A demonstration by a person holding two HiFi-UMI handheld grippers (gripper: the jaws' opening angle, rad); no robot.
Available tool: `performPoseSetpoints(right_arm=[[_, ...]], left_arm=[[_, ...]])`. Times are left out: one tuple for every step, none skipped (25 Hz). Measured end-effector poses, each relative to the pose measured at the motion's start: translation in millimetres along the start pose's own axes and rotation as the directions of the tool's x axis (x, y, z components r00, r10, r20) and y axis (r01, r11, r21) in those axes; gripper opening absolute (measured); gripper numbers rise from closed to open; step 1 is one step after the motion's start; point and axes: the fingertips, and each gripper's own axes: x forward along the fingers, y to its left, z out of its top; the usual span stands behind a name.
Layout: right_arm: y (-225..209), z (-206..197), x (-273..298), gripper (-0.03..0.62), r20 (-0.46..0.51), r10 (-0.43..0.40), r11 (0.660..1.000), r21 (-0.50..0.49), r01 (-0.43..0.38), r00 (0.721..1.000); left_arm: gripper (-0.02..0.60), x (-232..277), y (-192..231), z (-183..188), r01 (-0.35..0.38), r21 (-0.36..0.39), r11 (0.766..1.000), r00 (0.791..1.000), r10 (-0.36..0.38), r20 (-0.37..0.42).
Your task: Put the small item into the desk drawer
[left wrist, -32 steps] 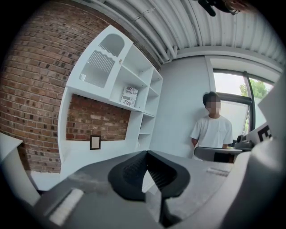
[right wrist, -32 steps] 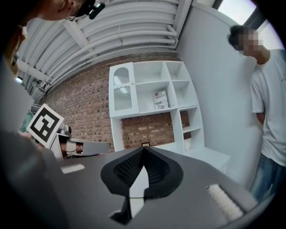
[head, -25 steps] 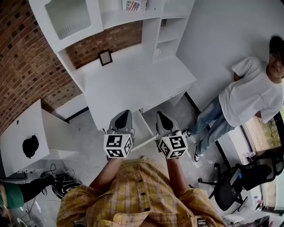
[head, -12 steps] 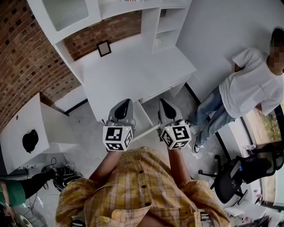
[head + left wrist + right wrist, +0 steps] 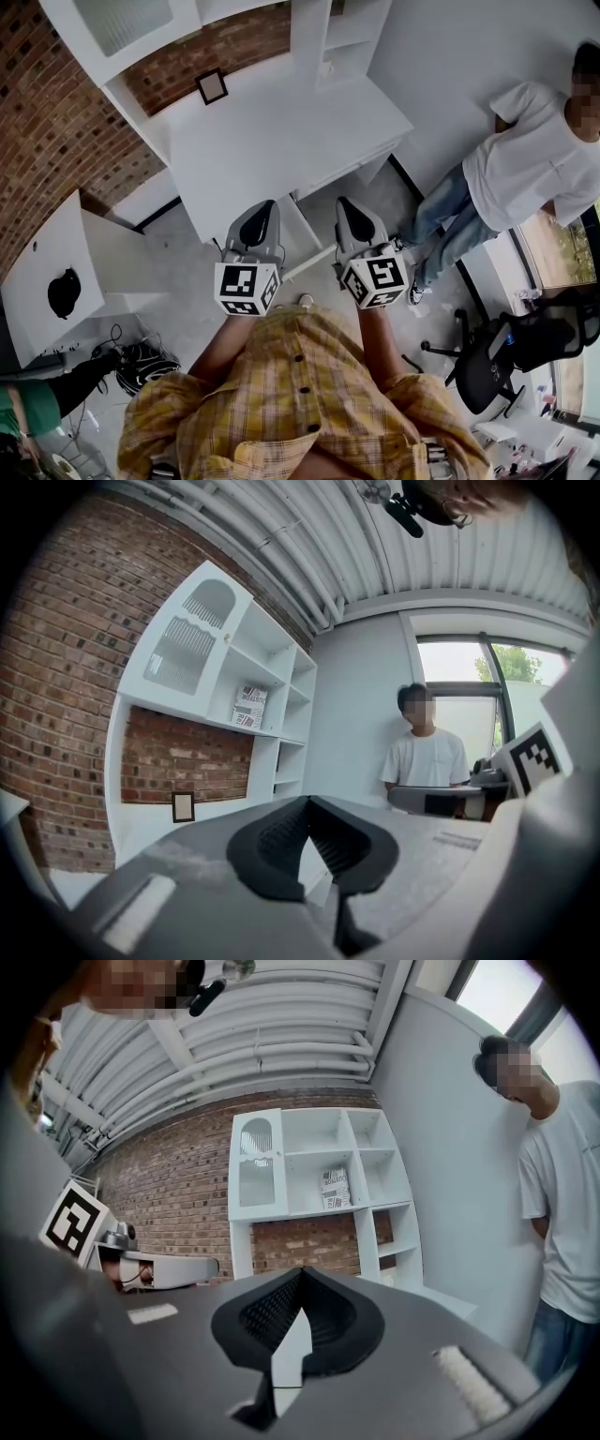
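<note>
The white desk (image 5: 281,141) stands in front of me against the brick wall, with a small dark picture frame (image 5: 211,87) at its back. A white panel (image 5: 302,234) juts out from under its front edge; whether it is the drawer I cannot tell. My left gripper (image 5: 261,212) and right gripper (image 5: 348,208) hang side by side just before the desk's front edge. Both are shut, with nothing between their jaws. In the gripper views the left gripper (image 5: 307,800) and right gripper (image 5: 300,1272) point level at the shelves. No small item shows in either one.
A white shelf unit (image 5: 122,28) rises over the desk. At the left stands a white side table (image 5: 37,272) with a black object (image 5: 63,292) on it, and cables (image 5: 131,370) lie on the floor. A person (image 5: 534,178) stands at the right, beside a black office chair (image 5: 492,375).
The desk and shelves sit a little higher and further left in the head view. Both grippers stay side by side and shut, close to my body.
</note>
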Motion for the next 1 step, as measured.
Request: performPoseSetpoints(right_arm=[[-0.7,-0.6,-1.5,-0.006,-0.002,0.000,1.000,-0.001,0.000,1.000]], left_arm=[[0.003,-0.3,-2.4,-0.3,0.003,0.001,1.000,1.000,-0.003,0.001]])
